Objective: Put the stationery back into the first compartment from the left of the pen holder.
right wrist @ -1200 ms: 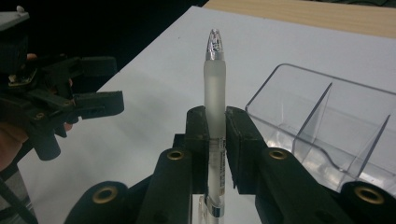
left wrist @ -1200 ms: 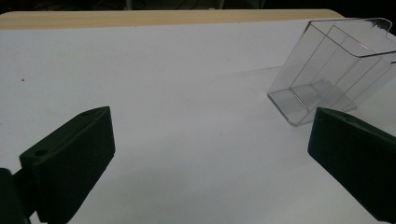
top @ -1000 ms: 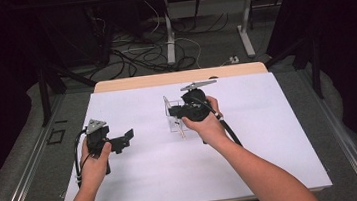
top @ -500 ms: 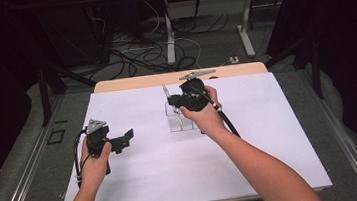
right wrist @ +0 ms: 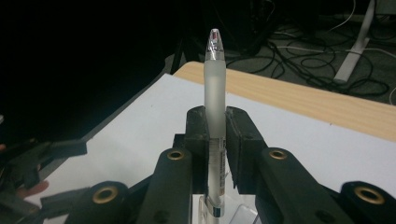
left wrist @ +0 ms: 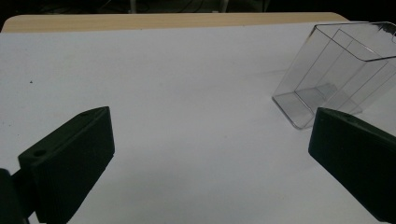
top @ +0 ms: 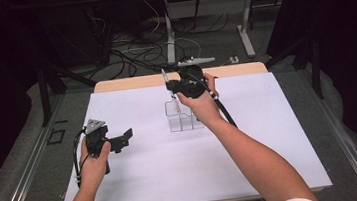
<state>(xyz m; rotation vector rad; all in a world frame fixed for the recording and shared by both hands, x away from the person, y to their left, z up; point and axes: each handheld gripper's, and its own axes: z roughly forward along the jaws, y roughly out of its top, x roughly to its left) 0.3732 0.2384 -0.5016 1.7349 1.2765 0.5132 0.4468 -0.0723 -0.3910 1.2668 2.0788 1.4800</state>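
Observation:
A frosted white pen [right wrist: 215,84] stands upright between the jaws of my right gripper [right wrist: 215,135], which is shut on its barrel. In the high view this right gripper [top: 171,87] hovers over a clear plastic container [top: 183,119] near the table's middle. The pen [top: 166,79] sticks up above the jaws, and its lower end hangs at the container's open top. My left gripper [top: 122,139] rests at the left of the table, open with nothing between its jaws. From the left gripper [left wrist: 210,154], the clear container [left wrist: 336,70] appears ahead and to the right.
A white sheet [top: 150,184] covers the table, with a strip of wooden edge [top: 129,82] at the far side. Table legs and cables [top: 131,50] lie on the dark floor beyond. The person's left hand and its gripper [right wrist: 42,158] appear at the lower left of the right gripper view.
My right gripper has risen and drifted toward the far edge, lifting the pen with it. The left hand and the container have stayed put.

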